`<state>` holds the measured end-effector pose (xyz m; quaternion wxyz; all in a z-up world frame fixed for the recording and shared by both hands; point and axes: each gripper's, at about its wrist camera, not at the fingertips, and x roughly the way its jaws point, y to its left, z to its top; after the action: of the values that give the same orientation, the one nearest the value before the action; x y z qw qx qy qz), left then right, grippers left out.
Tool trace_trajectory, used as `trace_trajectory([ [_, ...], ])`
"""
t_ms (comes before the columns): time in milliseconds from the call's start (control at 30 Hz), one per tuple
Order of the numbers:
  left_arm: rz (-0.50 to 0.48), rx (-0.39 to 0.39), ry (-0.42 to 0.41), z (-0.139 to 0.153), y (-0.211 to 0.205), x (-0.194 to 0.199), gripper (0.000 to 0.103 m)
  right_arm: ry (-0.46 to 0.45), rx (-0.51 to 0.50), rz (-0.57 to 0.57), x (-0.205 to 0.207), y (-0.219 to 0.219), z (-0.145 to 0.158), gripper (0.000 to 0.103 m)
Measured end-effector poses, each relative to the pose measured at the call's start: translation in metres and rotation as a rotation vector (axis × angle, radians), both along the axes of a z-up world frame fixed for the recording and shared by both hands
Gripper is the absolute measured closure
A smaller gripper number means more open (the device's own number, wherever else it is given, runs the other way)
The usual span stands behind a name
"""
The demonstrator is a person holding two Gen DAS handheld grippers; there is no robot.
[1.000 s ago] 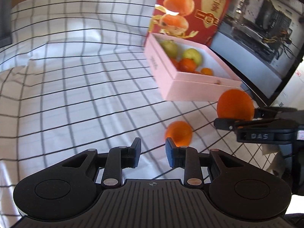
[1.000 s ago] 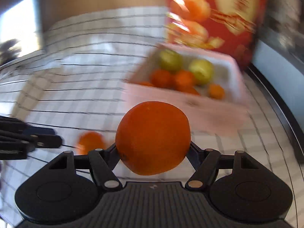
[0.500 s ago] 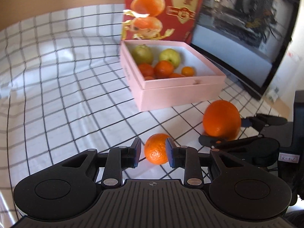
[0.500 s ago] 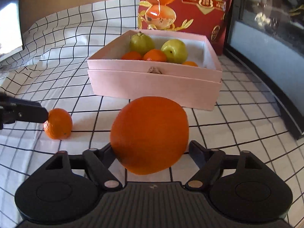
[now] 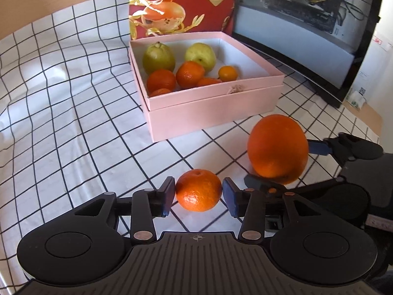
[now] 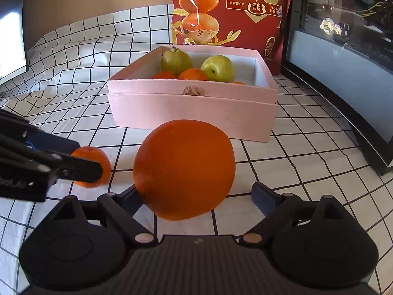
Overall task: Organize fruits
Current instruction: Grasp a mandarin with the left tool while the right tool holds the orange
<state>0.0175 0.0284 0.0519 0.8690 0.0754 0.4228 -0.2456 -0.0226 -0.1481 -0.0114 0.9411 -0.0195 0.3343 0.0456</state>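
A small tangerine lies on the checked tablecloth between the fingers of my left gripper, which stands open around it with small gaps on both sides. It also shows in the right wrist view. A big orange rests on the cloth between the fingers of my right gripper. The right finger stands clear of it, so the gripper is open. The orange also shows in the left wrist view. The open pink box holds two green pears and several tangerines.
A red snack bag stands behind the box. A dark monitor runs along the right side. Another screen stands at the far left. The cloth is wrinkled to the left of the box.
My left gripper moved forward until the tangerine sat between its fingers. My right gripper lowered the big orange to the cloth and opened; its right finger now stands off the fruit.
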Motion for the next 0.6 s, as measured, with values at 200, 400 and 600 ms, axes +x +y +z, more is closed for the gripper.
trace_trajectory([
  [200, 0.020, -0.007, 0.041, -0.012, 0.008, 0.003, 0.054, -0.002, 0.000, 0.001, -0.001, 0.000, 0.000, 0.009],
  [400, 0.035, -0.036, 0.036, -0.015, 0.012, 0.001, 0.055, -0.002, 0.001, 0.001, -0.002, 0.000, -0.002, 0.007],
  [600, 0.050, -0.078, 0.040, -0.016, 0.017, 0.004, 0.055, 0.027, 0.006, 0.018, 0.002, 0.001, -0.002, 0.000],
])
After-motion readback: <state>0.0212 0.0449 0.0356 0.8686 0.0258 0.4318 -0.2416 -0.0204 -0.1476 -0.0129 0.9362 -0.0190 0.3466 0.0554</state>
